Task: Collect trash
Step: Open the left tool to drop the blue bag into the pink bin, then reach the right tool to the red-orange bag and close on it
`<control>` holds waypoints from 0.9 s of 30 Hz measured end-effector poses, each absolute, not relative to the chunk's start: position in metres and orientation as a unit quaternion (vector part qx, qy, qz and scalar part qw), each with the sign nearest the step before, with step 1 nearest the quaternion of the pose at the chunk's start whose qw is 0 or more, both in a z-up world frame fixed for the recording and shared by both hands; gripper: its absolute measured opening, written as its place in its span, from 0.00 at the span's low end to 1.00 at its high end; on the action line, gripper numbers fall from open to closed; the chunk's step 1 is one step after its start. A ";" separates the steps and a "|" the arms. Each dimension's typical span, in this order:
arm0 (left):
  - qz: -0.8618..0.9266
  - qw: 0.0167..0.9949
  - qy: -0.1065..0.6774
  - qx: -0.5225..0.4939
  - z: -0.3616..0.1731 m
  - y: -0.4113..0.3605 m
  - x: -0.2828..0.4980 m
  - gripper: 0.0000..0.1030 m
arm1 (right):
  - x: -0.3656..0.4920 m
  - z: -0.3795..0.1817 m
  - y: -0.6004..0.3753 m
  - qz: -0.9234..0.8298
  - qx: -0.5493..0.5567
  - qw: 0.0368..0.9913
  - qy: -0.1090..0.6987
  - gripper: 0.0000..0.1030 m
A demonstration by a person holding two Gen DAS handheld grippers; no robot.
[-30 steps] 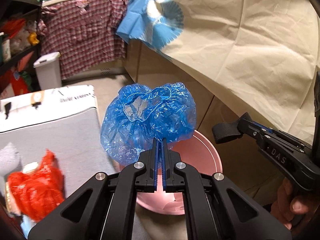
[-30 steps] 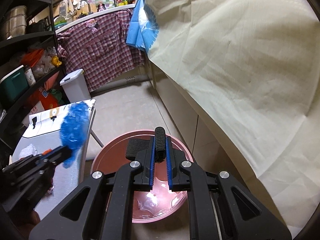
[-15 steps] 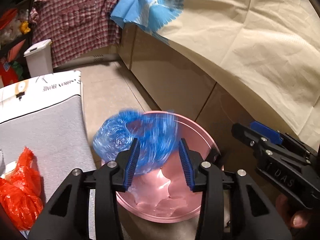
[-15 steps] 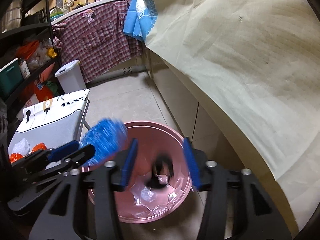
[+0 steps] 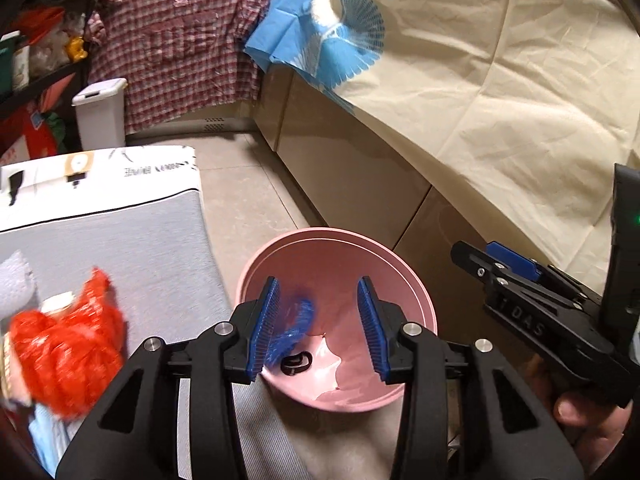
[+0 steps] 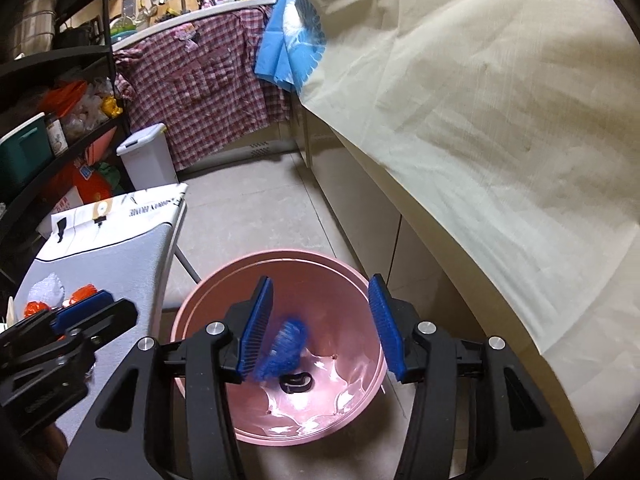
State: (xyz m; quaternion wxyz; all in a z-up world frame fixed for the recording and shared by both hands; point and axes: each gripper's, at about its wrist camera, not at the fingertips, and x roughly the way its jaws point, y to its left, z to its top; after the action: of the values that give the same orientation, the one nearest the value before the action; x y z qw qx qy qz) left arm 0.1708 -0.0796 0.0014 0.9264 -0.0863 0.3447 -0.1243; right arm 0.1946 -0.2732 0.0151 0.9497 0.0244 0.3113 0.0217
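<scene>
A pink bin [image 5: 280, 256] [image 6: 224, 292] stands on the floor beside the table. A blue plastic bag [image 5: 294, 330] [image 6: 284, 346] is inside it, blurred, apart from both grippers. A black strap [image 5: 297, 361] [image 6: 297, 383] lies on the bin's bottom. My left gripper [image 5: 318, 324] is open and empty above the bin. My right gripper [image 6: 322, 326] is open and empty above the bin too. A red plastic bag [image 5: 66, 354] [image 6: 82, 294] lies on the grey table [image 5: 120, 248] at the left, with a white wad [image 6: 47, 286] next to it.
A white box [image 5: 96, 174] [image 6: 120, 210] sits at the table's far end. A white pedal bin [image 5: 100, 116] [image 6: 149, 158] stands by a checked cloth [image 5: 180, 40]. A cream sheet [image 5: 500, 80] hangs over the counter on the right. Shelves [image 6: 44, 120] stand at the left.
Both grippers opened over the pink bin. The blue bag left my left gripper and dropped into the bin. The black strap left my right gripper and landed on the bin's bottom.
</scene>
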 end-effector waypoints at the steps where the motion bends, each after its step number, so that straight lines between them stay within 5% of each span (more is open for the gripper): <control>1: -0.121 0.928 0.342 -0.088 0.005 -0.076 0.164 0.39 | 0.191 0.017 -0.272 0.022 0.023 0.952 0.303 0.49; 12: -0.084 0.946 0.299 -0.096 0.044 -0.039 0.100 0.39 | 0.139 0.052 -0.253 0.054 0.024 0.979 0.195 0.48; 27: 0.004 0.953 0.282 -0.110 0.057 0.040 0.028 0.38 | 0.100 0.070 -0.191 0.160 -0.007 0.960 0.229 0.46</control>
State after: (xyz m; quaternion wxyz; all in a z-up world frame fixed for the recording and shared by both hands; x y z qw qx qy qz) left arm 0.0284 0.0402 0.0571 0.9533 -0.1096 0.2815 0.0039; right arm 0.0998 -0.1908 0.0695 0.9602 -0.0068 0.2289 0.1599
